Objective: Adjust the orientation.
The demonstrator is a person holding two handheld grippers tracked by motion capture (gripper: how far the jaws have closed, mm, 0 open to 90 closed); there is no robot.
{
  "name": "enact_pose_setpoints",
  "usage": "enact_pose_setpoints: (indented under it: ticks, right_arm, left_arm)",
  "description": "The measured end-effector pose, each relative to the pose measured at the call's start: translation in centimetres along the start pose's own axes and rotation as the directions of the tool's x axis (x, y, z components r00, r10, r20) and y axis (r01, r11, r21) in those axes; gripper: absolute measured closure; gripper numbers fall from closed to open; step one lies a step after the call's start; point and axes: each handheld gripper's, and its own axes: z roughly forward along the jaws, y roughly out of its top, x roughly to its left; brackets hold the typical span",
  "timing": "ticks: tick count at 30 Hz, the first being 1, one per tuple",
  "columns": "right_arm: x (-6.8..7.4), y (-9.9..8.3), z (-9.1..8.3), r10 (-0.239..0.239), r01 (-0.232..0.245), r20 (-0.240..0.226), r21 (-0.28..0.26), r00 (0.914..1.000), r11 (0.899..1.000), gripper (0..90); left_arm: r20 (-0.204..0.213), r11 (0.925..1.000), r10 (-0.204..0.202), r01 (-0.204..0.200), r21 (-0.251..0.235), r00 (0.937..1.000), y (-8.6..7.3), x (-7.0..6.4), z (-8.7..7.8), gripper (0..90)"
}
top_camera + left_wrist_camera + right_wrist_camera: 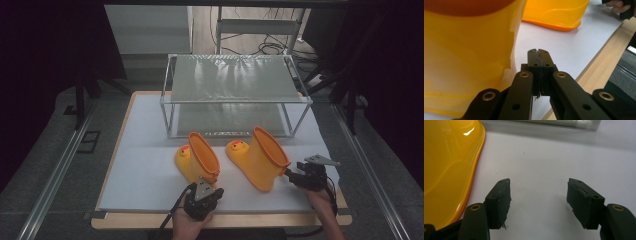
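Two yellow rubber boots with orange rims and duck faces stand on the white mat [150,150]. The left boot [197,161] [466,62] stands just ahead of my left gripper [207,189] [538,53], whose jaws are pressed together with nothing between them, beside the boot's wall. The right boot [261,157] [446,165] leans with its opening toward my right gripper [292,175] [539,195]. That gripper is open over bare mat, its left jaw close to the boot's rim and apart from it.
A metal-framed rack [235,95] with a mesh shelf stands behind the boots. The mat lies on a wooden board whose front edge [220,220] [596,65] runs just under my hands. Dark floor and rails flank the table.
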Motion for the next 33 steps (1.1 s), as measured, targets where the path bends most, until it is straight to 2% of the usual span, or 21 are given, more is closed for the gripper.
enact_pose_setpoints:
  ticks: [4, 6, 19, 27, 33]
  right_arm:
    - [0.0, 0.0, 0.0, 0.000, 0.000, 0.002, 0.004, 1.0000, 1.000, 35.8]
    - [0.0, 0.0, 0.0, 0.003, -0.003, 0.005, 0.006, 1.0000, 1.000, 35.9]
    - [-0.1, -0.1, -0.1, 0.013, -0.014, 0.009, 0.006, 0.9999, 1.000, 36.4]
    - [-0.3, -0.1, -0.2, 0.024, -0.024, 0.009, 0.006, 0.9997, 1.000, 36.6]
    - [-0.3, -0.1, -0.2, 0.025, -0.025, 0.008, 0.009, 0.9997, 1.000, 36.8]
  left_arm:
    - [-0.016, 0.9999, -0.007, 0.007, -0.013, 0.9998, 0.0, 0.2, -0.1, 89.8]
    - [-0.011, 0.9996, -0.021, 0.020, -0.017, 0.9997, 0.0, 0.6, -0.3, 89.9]
    - [0.002, 0.9990, -0.041, 0.041, -0.016, 0.9992, -0.5, 1.4, -1.3, 90.0]
    - [-0.022, 0.9989, -0.048, 0.048, -0.005, 0.9986, -1.3, 2.6, -3.1, 90.0]
    - [-0.045, 0.9964, -0.084, 0.084, -0.006, 0.9954, -2.3, 4.3, -4.8, 89.9]
